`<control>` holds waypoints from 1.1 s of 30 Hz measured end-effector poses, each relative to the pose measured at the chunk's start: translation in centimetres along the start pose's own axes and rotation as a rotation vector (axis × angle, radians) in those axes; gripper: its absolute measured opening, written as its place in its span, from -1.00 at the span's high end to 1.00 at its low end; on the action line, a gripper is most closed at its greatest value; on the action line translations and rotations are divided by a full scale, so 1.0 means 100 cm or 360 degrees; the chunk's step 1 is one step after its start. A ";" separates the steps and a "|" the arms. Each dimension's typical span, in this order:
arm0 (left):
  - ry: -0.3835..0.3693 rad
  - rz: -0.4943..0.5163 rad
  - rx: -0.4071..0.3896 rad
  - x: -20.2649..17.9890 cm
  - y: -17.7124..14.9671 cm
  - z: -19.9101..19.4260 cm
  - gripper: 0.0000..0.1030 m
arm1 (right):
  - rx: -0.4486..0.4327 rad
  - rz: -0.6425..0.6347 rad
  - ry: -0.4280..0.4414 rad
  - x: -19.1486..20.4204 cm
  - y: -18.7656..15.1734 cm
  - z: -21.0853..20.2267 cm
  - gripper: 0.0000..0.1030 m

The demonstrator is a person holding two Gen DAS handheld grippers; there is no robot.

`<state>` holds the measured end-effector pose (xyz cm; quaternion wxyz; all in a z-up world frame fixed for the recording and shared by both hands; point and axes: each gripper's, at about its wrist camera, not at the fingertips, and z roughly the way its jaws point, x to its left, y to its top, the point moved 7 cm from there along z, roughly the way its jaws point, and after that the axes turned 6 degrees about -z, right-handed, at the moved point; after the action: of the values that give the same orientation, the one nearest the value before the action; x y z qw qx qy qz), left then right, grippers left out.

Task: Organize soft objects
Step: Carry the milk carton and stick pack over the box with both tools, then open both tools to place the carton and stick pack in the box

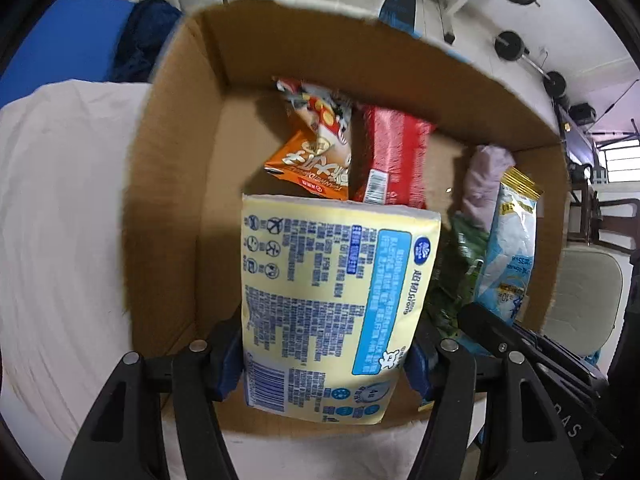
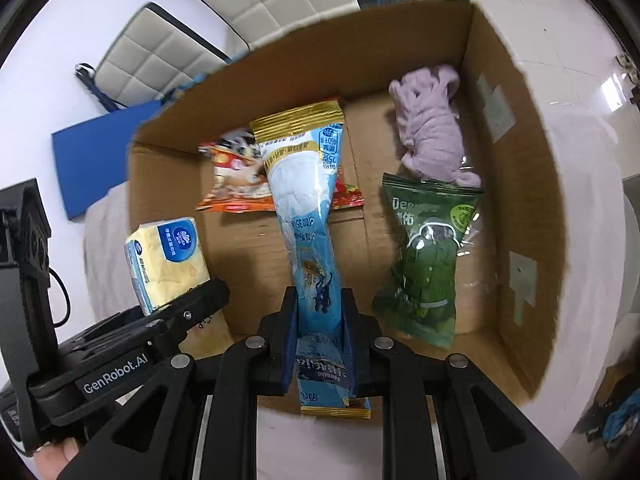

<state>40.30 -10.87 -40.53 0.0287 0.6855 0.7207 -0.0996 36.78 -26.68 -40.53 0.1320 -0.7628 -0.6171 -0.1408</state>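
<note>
Both packs are up over the cardboard box [image 2: 516, 184] right now! The left hand-held gripper [image 1: 324, 364] has its blue pads partly spread and clamped on the sides of a yellow tissue pack [image 1: 332, 300], gripping it near its lower end, and the pack hangs above the box's left part, clear of the floor of the box. The right hand-held gripper [image 2: 320, 344] is squeezed down narrow, pinching a long blue-and-white pouch with gold ends [image 2: 308, 208]; one gold end sticks out behind the pads, the rest reaches out over the middle of the box. Down inside, an orange snack bag [image 1: 316, 152] lies against a red packet [image 1: 400, 152] near the far wall, a green packet [image 2: 428, 256] sits toward the right wall, and a crumpled lilac cloth [image 2: 428, 128] lies in the far right corner, touching the green packet's top edge. The box rests on a pale cloth-covered surface [image 1: 68, 208].
</note>
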 end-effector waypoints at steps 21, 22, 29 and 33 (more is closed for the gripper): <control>0.0112 -0.0036 -0.0001 0.017 -0.014 0.017 -0.89 | 0.0159 -0.0142 -0.0182 -0.019 -0.005 0.054 -0.09; 0.0123 -0.0025 -0.0023 0.017 -0.019 0.013 -0.91 | 0.0151 -0.0155 -0.0206 -0.019 -0.006 0.052 -0.09; 0.0223 0.0081 -0.0251 0.007 -0.039 -0.022 -0.99 | 0.0068 -0.0236 -0.0370 -0.025 -0.017 0.036 -0.54; 0.0214 0.0104 -0.0307 -0.005 -0.044 -0.035 -0.99 | 0.0019 -0.0253 -0.0401 -0.025 -0.025 0.028 -0.98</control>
<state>36.28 -10.94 -36.57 0.0494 0.7077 0.7046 0.0173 34.02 -27.33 -44.03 0.0463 -0.7225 -0.6880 -0.0503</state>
